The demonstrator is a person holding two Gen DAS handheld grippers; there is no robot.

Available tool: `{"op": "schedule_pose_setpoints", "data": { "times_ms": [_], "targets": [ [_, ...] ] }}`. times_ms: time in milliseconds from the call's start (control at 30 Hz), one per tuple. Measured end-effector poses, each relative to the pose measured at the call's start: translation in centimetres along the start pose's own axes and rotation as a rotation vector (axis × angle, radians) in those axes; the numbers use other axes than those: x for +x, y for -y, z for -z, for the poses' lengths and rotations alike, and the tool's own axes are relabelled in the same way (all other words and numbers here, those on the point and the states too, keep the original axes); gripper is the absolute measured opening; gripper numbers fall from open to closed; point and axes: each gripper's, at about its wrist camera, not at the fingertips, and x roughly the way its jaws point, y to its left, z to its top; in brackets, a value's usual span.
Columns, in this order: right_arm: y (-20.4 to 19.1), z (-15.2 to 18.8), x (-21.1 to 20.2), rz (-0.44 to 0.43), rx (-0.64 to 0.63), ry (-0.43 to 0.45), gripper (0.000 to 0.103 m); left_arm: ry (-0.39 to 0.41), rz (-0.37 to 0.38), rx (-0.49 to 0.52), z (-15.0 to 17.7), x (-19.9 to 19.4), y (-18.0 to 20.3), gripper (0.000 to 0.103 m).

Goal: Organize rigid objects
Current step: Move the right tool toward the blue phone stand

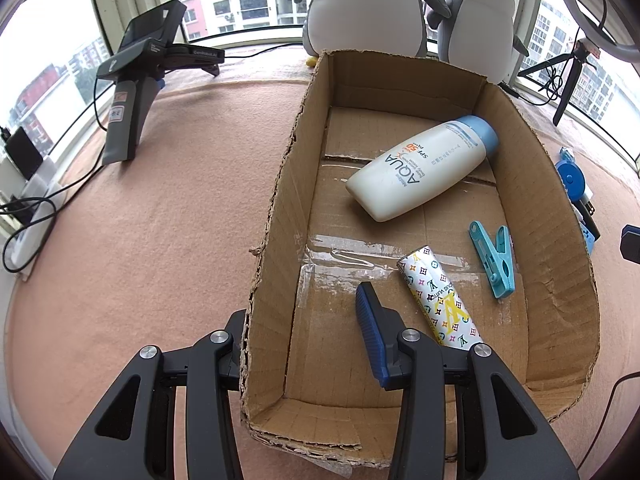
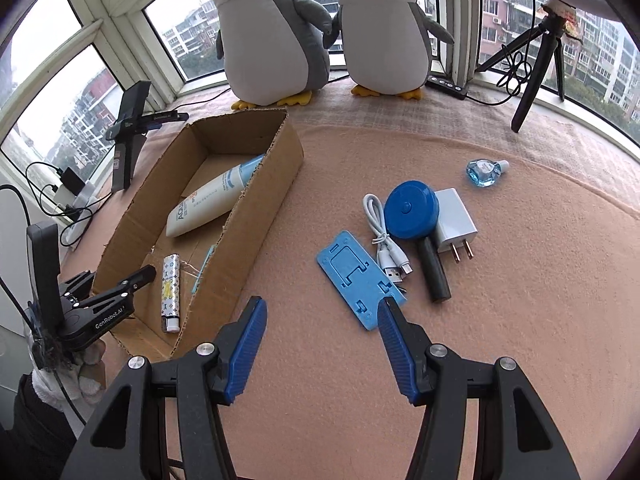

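Observation:
An open cardboard box [image 1: 280, 200] holds a white lotion bottle [image 1: 420, 168] with a blue cap, a patterned tube [image 1: 436, 300] and a teal clothespin [image 1: 494, 258]. My left gripper [image 1: 302, 304] is open and straddles the box's left wall, one finger inside beside the tube, the other hidden outside. In the right wrist view the box [image 2: 256, 216] lies left. My right gripper [image 2: 322, 308] is open and empty, just short of a blue phone stand [image 2: 356, 276]. Beyond it lie a white cable [image 2: 380, 232], a blue round-headed tool [image 2: 412, 216], a white charger [image 2: 454, 220] and a small blue bottle [image 2: 484, 170].
Two plush penguins [image 2: 276, 32] stand at the window behind the box. A spare gripper on a stand [image 1: 136, 80] and cables sit at the back left. A tripod [image 2: 536, 60] stands at the back right. A gloved hand [image 2: 88, 372] holds the left gripper.

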Motion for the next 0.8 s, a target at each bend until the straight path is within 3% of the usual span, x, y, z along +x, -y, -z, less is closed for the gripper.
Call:
{"op": "schedule_pose_setpoints", "data": {
  "times_ms": [533, 800],
  "targets": [
    [1.9, -1.7, 4.4, 0.049, -0.042, -0.072, 0.054, 0.000, 0.000, -0.003, -0.1, 0.0, -0.1, 0.042],
    [1.8, -1.3, 4.9, 0.003, -0.041, -0.109, 0.054, 0.000, 0.000, -0.002, 0.0, 0.0, -0.1, 0.042]
  ]
}}
